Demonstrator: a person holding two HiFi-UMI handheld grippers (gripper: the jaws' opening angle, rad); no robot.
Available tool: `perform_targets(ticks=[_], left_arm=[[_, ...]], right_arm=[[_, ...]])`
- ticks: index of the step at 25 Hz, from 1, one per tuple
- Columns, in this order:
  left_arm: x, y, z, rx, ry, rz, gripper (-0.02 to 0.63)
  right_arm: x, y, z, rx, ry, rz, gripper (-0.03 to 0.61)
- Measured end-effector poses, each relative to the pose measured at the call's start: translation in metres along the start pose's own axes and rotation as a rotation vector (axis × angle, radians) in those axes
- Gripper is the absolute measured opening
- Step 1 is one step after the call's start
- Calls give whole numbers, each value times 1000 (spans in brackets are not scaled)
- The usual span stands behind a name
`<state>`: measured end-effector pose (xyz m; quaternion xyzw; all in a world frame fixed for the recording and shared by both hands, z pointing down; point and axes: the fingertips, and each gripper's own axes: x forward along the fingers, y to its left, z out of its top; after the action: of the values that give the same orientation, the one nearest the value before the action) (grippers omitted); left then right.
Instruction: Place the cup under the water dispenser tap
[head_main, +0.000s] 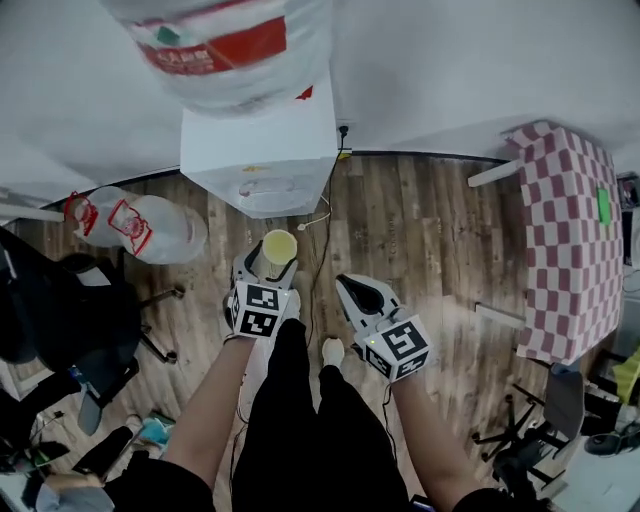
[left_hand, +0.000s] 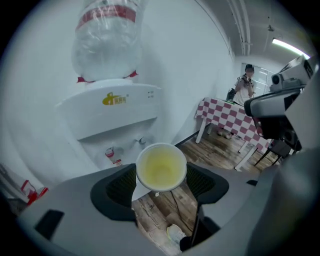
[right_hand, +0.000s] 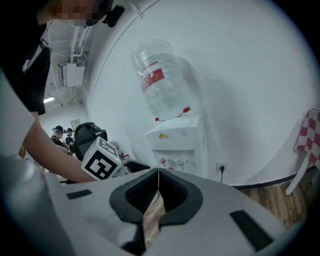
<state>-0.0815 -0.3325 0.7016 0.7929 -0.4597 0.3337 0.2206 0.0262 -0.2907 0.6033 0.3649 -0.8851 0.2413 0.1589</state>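
A pale yellow paper cup (head_main: 279, 246) (left_hand: 161, 167) stands upright between the pads of my left gripper (head_main: 266, 268) (left_hand: 161, 186), which is shut on it. The cup looks empty. Ahead and above stands the white water dispenser (head_main: 262, 152) (left_hand: 112, 112) (right_hand: 176, 141) with a big clear bottle (left_hand: 106, 40) on top; its red tap (left_hand: 110, 152) and a second tap (left_hand: 139, 142) are beyond the cup's rim. My right gripper (head_main: 361, 298) (right_hand: 158, 171) is to the right of the left one, its jaws shut with nothing between them.
Spare water bottles (head_main: 135, 226) lie on the wooden floor left of the dispenser. A checked table (head_main: 565, 240) (left_hand: 227, 116) stands to the right. A power cable (head_main: 322, 215) runs down from the wall socket. Office chairs (head_main: 60, 320) are at the left. People stand in the background.
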Motion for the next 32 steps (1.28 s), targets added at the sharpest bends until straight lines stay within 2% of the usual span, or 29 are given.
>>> perform_targets(ticks=[7, 15, 24, 32], left_arm=[[100, 33, -20, 52, 49, -19, 324], [180, 49, -49, 87, 87, -25, 324], [228, 66, -55, 119, 85, 0, 324], [243, 64, -45, 136, 48, -9, 325]], right_arm=[[58, -44, -39, 34, 31, -77, 21], [90, -78, -88, 96, 60, -130, 21], [97, -91, -118, 143, 68, -163, 21], [97, -100, -135, 171, 82, -185, 21]])
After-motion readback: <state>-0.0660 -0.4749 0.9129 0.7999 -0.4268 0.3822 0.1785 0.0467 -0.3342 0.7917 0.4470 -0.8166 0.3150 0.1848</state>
